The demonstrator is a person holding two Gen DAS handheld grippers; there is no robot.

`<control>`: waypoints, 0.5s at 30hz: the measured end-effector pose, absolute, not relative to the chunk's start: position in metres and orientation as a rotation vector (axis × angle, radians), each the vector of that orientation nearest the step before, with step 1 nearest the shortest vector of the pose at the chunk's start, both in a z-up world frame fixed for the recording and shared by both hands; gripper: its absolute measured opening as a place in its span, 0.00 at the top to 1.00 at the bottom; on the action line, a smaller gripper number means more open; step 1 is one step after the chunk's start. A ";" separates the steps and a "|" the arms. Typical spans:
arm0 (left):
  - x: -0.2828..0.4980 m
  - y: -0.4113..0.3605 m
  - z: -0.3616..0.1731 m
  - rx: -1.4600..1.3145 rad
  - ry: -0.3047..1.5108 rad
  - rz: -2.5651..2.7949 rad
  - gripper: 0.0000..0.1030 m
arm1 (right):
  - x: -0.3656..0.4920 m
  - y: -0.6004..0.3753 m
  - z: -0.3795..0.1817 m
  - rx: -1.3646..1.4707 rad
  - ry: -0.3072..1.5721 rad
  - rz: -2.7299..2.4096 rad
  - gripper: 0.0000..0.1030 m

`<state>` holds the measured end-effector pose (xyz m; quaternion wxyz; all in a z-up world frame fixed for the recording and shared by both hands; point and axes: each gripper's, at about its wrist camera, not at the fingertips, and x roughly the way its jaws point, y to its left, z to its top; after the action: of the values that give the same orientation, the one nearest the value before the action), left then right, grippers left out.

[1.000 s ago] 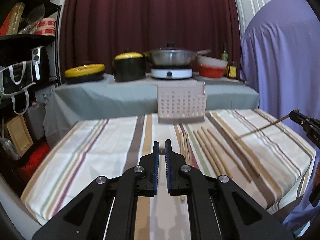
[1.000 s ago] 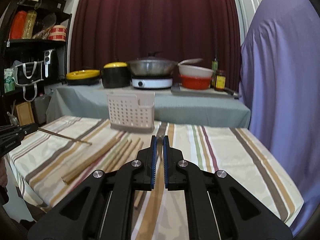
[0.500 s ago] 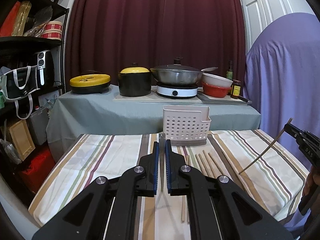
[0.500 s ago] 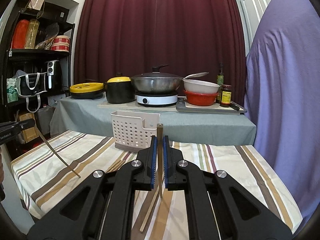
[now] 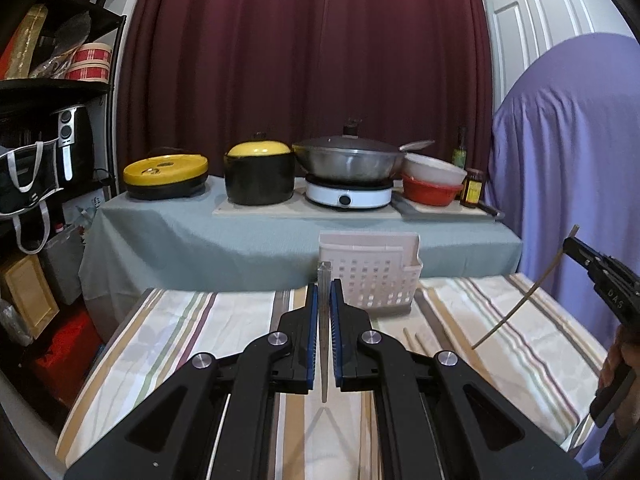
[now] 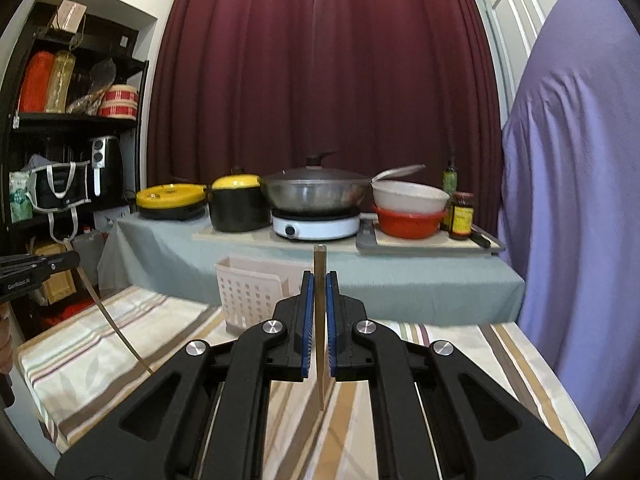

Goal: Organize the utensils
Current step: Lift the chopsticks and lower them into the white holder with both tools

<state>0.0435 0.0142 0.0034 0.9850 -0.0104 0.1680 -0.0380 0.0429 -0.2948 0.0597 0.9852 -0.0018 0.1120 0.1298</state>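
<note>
My left gripper is shut on a wooden chopstick that stands upright between its blue pads, above the striped table. My right gripper is shut on another upright chopstick. A white perforated basket stands at the table's far edge, just beyond both grippers; it is also in the right wrist view. In the left wrist view the right gripper shows with its chopstick hanging slanted. Two chopstick ends lie on the cloth.
Behind the basket a grey-covered table carries a yellow-lidded pot, a wok on a white hob, stacked bowls and bottles. Dark shelves stand left. A purple draped shape stands right.
Both grippers have risen from the table, each carrying its chopstick up. The chopsticks now hang steeper, and the basket sits closer in both views.
</note>
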 end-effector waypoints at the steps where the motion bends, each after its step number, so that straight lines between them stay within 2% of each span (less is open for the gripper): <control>1: 0.048 0.015 0.009 -0.027 0.328 -0.084 0.93 | 0.049 -0.293 0.064 -0.005 0.213 0.266 0.94; 15: 0.133 0.016 0.087 -0.049 0.144 -0.109 0.93 | 0.141 -0.264 0.126 0.005 0.079 0.347 0.94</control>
<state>0.1331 0.0155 0.0867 0.9956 -0.0246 0.0720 -0.0545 0.1414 -0.2639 0.1257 0.9842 0.0027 0.0391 0.1725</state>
